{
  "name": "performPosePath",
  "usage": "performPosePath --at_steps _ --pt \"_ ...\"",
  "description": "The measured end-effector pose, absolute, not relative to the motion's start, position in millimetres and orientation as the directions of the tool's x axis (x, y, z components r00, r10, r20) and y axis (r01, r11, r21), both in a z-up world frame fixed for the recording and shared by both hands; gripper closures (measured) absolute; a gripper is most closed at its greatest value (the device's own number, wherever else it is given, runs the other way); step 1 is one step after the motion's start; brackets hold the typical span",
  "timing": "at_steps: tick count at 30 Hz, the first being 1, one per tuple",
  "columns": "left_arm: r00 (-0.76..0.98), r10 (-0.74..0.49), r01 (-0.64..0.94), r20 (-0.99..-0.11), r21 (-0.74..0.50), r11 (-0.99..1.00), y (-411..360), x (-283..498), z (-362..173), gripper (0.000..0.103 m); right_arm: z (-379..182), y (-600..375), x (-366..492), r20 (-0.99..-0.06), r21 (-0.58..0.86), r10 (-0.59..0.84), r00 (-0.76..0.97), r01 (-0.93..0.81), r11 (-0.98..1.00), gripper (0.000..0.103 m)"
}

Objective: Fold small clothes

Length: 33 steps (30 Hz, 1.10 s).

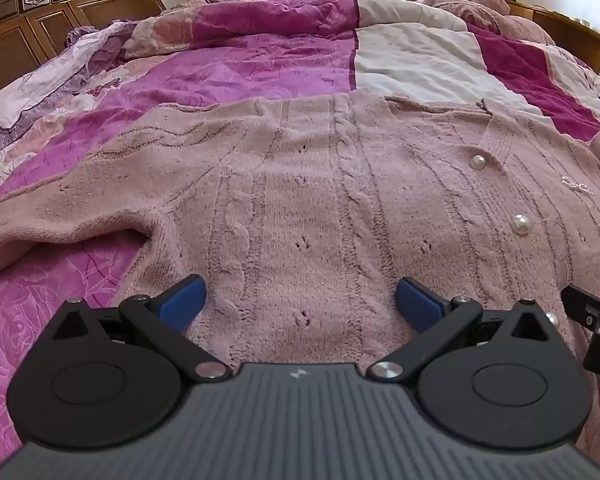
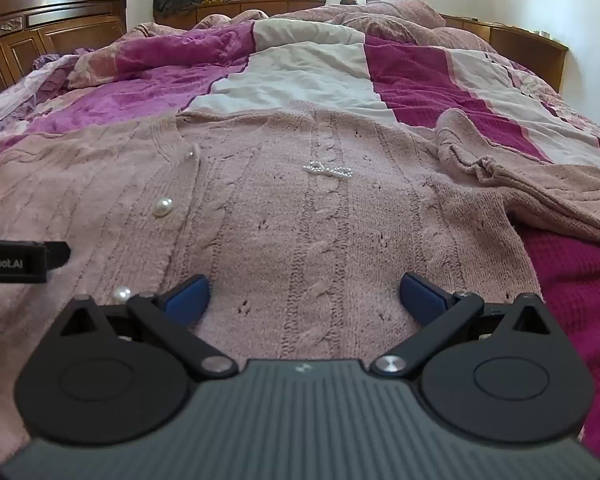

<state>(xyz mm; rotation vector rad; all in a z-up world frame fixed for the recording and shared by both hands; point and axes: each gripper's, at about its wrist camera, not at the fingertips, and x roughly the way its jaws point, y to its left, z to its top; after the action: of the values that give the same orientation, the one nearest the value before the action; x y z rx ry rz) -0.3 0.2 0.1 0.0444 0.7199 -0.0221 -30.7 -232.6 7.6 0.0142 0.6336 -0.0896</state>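
Note:
A pink cable-knit cardigan (image 1: pixel 300 200) with pearl buttons (image 1: pixel 521 224) lies spread flat, front up, on the bed. My left gripper (image 1: pixel 300 304) hovers over its left half near the hem, wide open, blue pads apart with nothing between them. One sleeve (image 1: pixel 60 216) stretches out to the left. In the right wrist view the cardigan (image 2: pixel 300 220) carries a small beaded bow (image 2: pixel 327 170), and its other sleeve (image 2: pixel 520 176) lies crumpled to the right. My right gripper (image 2: pixel 304 298) stands wide open over the right half, empty. The left gripper's side (image 2: pixel 16 256) shows at the left edge.
A magenta, purple and white quilt (image 1: pixel 260 68) covers the bed, with bunched pink bedding (image 2: pixel 380 16) at the far end. A dark wooden headboard (image 1: pixel 28 20) stands at the back left, and a low wooden surround (image 2: pixel 520 44) runs along the far side.

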Motion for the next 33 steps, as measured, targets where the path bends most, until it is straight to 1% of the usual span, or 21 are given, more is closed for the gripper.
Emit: performPosePath --at_steps 33 --pt "0.756 -0.001 0.037 -0.655 0.042 0.998 1.1 -1.6 -0.8 0.0 7.5 -231.9 -32.2 -0.585 -0.015 -0.08 0.807 0.088 0.996 0.0"
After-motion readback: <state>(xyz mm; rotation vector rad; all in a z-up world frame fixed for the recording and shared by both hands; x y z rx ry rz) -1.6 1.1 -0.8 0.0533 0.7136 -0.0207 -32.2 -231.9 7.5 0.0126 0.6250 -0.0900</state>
